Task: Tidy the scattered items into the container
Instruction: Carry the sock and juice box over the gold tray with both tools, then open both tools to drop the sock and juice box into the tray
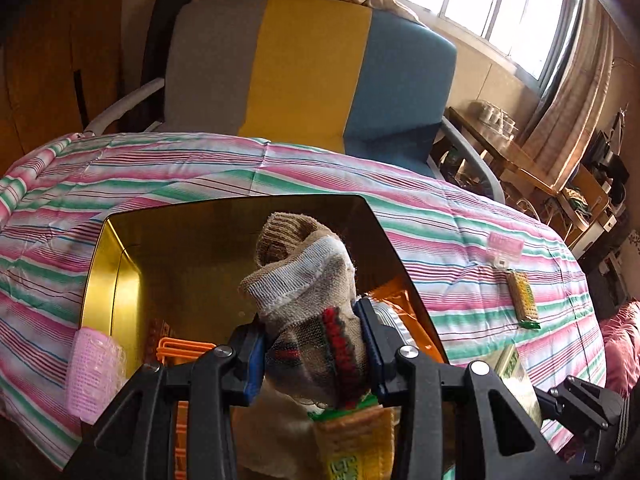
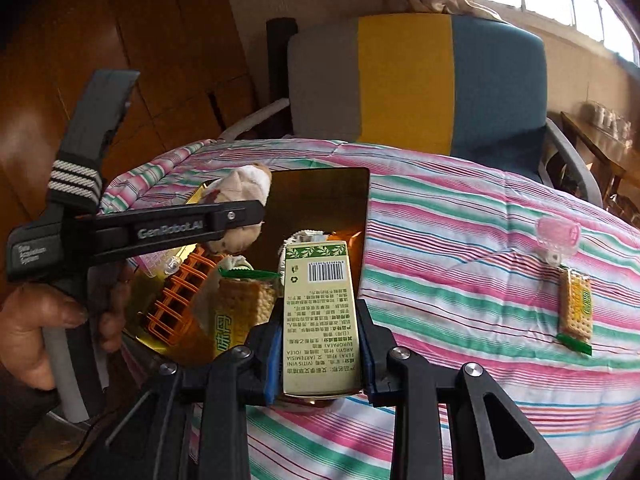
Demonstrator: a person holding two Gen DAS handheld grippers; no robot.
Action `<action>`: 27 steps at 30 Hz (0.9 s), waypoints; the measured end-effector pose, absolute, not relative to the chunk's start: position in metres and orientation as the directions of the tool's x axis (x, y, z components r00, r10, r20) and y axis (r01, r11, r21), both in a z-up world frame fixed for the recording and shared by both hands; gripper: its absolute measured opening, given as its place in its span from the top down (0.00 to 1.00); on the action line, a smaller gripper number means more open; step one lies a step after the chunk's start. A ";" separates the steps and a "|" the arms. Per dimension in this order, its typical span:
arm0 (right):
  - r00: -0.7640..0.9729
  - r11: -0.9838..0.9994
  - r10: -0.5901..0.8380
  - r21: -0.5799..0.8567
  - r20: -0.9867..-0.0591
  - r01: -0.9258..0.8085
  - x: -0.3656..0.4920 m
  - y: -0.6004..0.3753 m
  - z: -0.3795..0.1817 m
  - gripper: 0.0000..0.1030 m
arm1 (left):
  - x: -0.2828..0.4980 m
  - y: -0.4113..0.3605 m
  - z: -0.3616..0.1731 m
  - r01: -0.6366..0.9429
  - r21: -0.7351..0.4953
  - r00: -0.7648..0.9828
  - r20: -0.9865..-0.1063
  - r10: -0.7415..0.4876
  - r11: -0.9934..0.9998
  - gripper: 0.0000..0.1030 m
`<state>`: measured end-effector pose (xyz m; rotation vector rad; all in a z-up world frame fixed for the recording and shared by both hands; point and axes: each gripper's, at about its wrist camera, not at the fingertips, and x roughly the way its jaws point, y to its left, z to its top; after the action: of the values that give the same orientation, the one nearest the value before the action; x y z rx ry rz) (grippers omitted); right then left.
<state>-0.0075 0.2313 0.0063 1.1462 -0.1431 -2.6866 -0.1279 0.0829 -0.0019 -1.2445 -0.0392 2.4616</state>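
right tool (image 2: 320, 354) clamps box (image 2: 318, 312), long axis pointing forward.

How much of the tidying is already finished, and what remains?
Done: an orange rack and one cracker pack already lie in the gold tin. In hand: the left gripper holds a sock over the tin, and the right gripper holds a small box. Left: a pink clip and another cracker pack on the blanket.

A: We've got daylight from the window (image 1: 492, 4) top right, blown out white. Left side dim, corners black.
B: We see heavy fisheye bending at the edges, warm glare inside the gold container (image 1: 120, 280), slight softness up close.
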 end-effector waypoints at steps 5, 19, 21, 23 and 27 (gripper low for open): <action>-0.647 -0.970 -0.242 0.173 -0.723 0.170 -0.025 0.215 -0.005 0.70 | -0.156 0.087 -0.023 -0.317 -0.183 -0.495 -0.805 0.327 -0.931 0.61; -0.613 -0.962 -0.274 0.213 -0.741 0.172 -0.041 0.210 -0.023 0.70 | -0.166 0.092 -0.049 -0.293 -0.168 -0.440 -0.850 0.289 -0.941 0.58; -0.607 -0.959 -0.282 0.219 -0.743 0.177 -0.040 0.208 -0.024 0.70 | -0.165 0.090 -0.051 -0.282 -0.164 -0.443 -0.852 0.280 -0.945 0.58; -0.604 -0.961 -0.276 0.208 -0.748 0.182 -0.040 0.205 -0.026 0.70 | -0.164 0.087 -0.052 -0.272 -0.164 -0.442 -0.854 0.274 -0.948 0.57; -0.596 -0.963 -0.268 0.201 -0.757 0.179 -0.040 0.204 -0.031 0.70 | -0.161 0.081 -0.053 -0.259 -0.172 -0.444 -0.853 0.275 -0.950 0.54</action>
<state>-0.0398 0.2040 -0.0308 1.2580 -0.1508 -2.5974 -0.1615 0.0814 -0.0531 -1.4395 -0.0225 2.4316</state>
